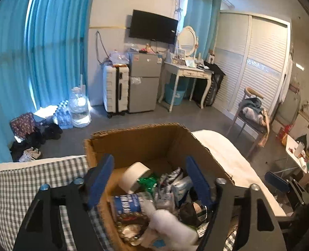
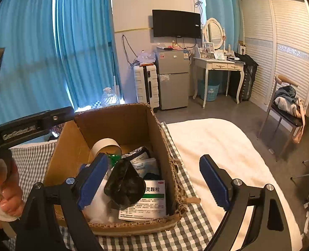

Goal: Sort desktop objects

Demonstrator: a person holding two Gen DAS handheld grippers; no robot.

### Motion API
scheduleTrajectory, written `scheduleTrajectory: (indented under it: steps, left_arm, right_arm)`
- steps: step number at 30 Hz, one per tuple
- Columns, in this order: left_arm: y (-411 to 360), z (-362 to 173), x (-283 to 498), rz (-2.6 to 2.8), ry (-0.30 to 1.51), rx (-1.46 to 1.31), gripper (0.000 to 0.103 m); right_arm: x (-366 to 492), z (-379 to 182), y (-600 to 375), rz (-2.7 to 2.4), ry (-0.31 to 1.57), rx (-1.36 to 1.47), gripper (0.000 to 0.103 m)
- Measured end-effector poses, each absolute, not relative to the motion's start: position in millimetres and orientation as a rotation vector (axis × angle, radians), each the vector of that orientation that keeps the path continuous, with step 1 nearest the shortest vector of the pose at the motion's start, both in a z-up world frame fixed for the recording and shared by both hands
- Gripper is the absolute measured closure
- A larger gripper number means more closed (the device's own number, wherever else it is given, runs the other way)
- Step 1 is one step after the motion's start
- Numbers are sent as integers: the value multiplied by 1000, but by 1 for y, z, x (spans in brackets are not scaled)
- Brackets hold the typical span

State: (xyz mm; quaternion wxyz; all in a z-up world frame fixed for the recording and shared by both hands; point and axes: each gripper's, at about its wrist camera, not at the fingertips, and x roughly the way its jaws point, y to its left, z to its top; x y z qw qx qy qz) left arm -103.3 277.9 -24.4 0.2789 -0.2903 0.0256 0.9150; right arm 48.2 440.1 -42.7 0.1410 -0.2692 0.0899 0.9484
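Note:
An open cardboard box (image 1: 133,144) (image 2: 121,121) stands on a checked cloth. It holds a roll of tape (image 1: 134,175) (image 2: 106,145), a blue-labelled tin (image 1: 126,204), a bead bracelet (image 1: 129,219), a green wrapper (image 1: 148,181), a dark crumpled bag (image 2: 123,186), a white medicine box (image 2: 146,205) and packets. My left gripper (image 1: 149,179) is open over the box with nothing between its blue pads. My right gripper (image 2: 154,179) is open at the box's near right corner, left finger (image 2: 93,179) inside the box, right finger (image 2: 214,182) outside over the cloth.
The checked cloth (image 2: 186,226) and a white cover (image 2: 217,146) lie on the bed. Beyond are the floor, a small fridge (image 2: 173,79), a white suitcase (image 2: 146,85), a dressing table (image 2: 217,67), a chair with clothes (image 2: 286,104) and water bottles (image 1: 79,108).

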Motion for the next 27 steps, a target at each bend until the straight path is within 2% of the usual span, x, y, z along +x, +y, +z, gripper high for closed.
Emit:
scheduleTrajectory:
  steps: [8,17,24,27]
  left_arm:
    - [210,10,-83,2588,14,-688,0]
    - [119,42,-59,2755,12,-689,0]
    - [65,55,-34,2940,228,-599,0]
    - [44,55,-29,2970,244,-607,0]
  right_arm:
    - [49,-16,402,2836,255,-727,14]
    - [46,16,341,2972,194,-686,13]
    - [33,28,292,3058,226,-703,11]
    - [31,27,268,3088,177,-708,11]
